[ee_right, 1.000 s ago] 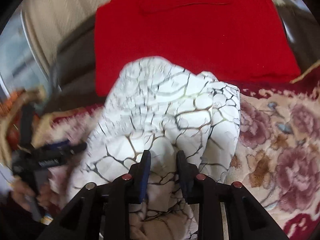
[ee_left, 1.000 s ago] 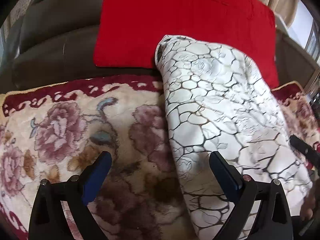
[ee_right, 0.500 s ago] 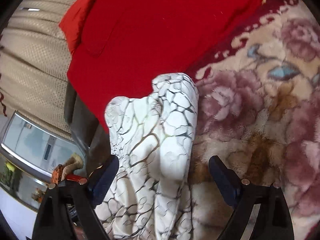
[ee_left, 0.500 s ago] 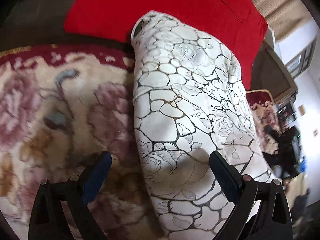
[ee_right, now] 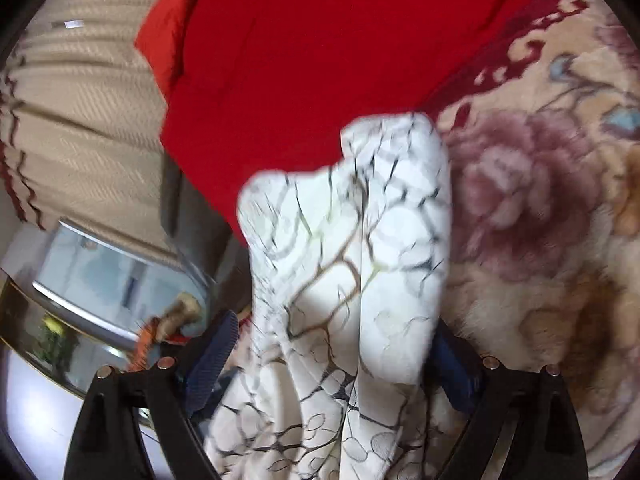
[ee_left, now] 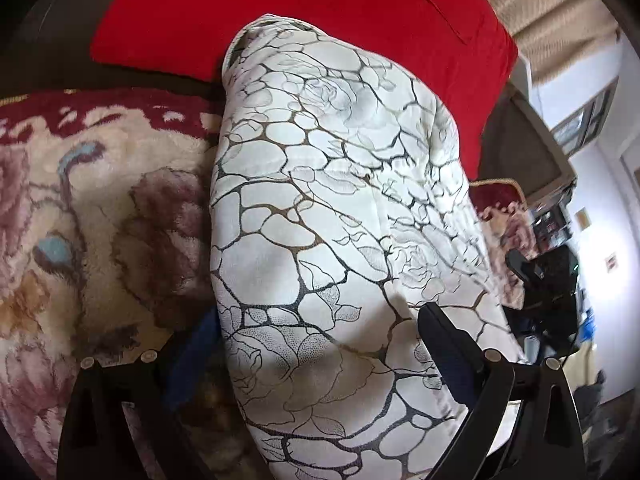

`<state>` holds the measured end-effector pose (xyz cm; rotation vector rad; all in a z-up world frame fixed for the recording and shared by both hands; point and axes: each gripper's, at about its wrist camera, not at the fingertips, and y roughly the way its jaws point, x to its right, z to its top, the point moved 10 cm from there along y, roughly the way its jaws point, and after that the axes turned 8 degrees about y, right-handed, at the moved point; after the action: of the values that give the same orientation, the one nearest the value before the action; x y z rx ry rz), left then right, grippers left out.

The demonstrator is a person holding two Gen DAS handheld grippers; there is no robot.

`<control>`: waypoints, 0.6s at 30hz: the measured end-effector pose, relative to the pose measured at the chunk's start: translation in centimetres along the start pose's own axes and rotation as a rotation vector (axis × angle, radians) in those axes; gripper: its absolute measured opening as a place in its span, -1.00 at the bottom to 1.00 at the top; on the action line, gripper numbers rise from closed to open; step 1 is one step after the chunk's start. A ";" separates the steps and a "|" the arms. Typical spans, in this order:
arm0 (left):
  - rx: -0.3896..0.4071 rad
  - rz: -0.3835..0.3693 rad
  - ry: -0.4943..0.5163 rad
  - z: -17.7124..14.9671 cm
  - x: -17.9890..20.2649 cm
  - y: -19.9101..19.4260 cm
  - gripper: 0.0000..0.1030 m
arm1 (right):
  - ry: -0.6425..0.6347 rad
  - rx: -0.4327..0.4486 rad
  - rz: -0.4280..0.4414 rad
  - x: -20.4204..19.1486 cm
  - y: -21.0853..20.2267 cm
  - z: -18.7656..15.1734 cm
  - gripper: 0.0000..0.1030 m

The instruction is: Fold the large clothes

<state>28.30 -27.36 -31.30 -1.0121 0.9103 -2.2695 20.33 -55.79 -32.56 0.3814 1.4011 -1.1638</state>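
Setting: a home living room. Indicators:

- A plush blanket [ee_left: 100, 216] with a large rose pattern and a dark red border covers the seat of a dark sofa [ee_left: 56, 40].
- A red cushion [ee_left: 320, 20] leans against the sofa back.
- A beige woven curtain [ee_right: 80, 120] with a dark red scalloped trim hangs behind the sofa.
- A window [ee_left: 584, 128] is set in a pale wall [ee_left: 600, 208] at the far side; small framed items hang on that wall.
- A glossy table top [ee_right: 100, 280] stands beside the sofa and reflects the room.
- A white patterned garment [ee_left: 328, 240] lies folded on the blanket, consistent with household laundry.
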 end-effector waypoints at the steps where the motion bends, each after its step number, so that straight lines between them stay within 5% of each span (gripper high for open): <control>1: -0.006 0.008 0.004 0.0 0.0 0.1 0.89 | -0.021 0.000 -0.019 -0.2 0.1 -0.1 0.81; 9: -0.018 -0.008 -0.094 -0.4 -2.0 -0.2 0.90 | 0.082 0.163 -0.003 1.2 -2.9 2.6 0.80; 13: -0.028 -0.081 -0.097 -0.7 -0.9 0.7 0.89 | 0.109 0.069 0.038 1.1 -0.9 1.6 0.80; 18: -0.010 -0.042 -0.045 -0.5 0.3 1.2 0.89 | 0.008 0.009 0.003 -0.3 1.8 0.5 0.81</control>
<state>27.90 -28.11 -32.29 -1.0919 0.8907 -2.2697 22.12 -55.30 -32.90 0.3947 1.4029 -1.1676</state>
